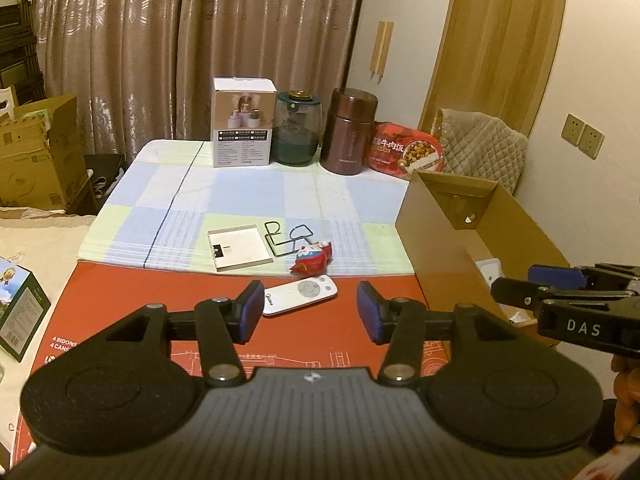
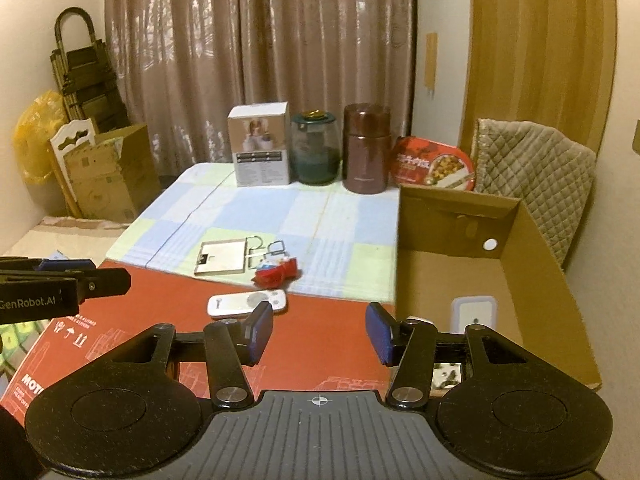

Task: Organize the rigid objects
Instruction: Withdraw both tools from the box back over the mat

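Note:
A white remote [image 1: 300, 294] [image 2: 248, 303] lies on a red board [image 1: 120, 300], just beyond my left gripper [image 1: 310, 310], which stands open with nothing between its pads. Past the remote are a red toy [image 1: 312, 260] [image 2: 276, 272], a black wire frame [image 1: 286, 240] and a flat white box [image 1: 240, 247] [image 2: 221, 262] on a checked cloth [image 1: 248, 192]. My right gripper [image 2: 320, 332] is open and empty, hanging over the red board beside an open cardboard box [image 2: 540, 280] [image 1: 440, 248]. A white lidded container [image 2: 474, 312] sits inside that box.
Along the back stand a white carton [image 1: 243, 122], a green jar [image 1: 296, 128], a brown flask [image 1: 350, 130] and a red food bowl [image 1: 408, 148]. A quilted chair [image 2: 536, 172] is at the right, stacked cartons [image 2: 108, 176] at the left. A green packet [image 1: 20, 308] lies left.

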Action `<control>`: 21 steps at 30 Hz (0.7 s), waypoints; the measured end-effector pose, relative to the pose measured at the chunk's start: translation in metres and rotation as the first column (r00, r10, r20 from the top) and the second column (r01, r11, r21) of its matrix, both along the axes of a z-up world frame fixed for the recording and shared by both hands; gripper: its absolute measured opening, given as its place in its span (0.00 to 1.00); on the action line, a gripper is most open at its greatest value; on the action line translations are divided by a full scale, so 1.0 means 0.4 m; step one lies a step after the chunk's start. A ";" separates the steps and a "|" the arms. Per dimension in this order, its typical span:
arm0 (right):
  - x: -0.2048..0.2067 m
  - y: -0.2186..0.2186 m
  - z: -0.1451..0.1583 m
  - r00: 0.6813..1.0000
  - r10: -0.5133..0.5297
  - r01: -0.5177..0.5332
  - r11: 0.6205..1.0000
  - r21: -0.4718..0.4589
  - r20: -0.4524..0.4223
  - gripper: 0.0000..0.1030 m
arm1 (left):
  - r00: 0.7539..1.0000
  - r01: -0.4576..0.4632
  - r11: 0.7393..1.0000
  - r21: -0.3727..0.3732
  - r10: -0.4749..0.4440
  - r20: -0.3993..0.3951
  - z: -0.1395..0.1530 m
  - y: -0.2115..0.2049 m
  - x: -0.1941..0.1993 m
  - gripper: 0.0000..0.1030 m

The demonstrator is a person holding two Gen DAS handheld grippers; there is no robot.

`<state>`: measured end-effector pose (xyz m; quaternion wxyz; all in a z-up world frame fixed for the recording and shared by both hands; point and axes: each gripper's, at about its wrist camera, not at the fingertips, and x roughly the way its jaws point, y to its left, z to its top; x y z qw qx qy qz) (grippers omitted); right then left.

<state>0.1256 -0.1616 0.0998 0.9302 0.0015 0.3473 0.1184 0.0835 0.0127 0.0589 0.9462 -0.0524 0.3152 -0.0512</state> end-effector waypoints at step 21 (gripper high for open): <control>0.082 0.106 -0.168 0.993 0.101 -0.101 0.995 0.000 -0.064 0.60 | 0.998 0.029 0.996 0.082 -0.025 -0.052 -0.162 0.131 0.112 0.70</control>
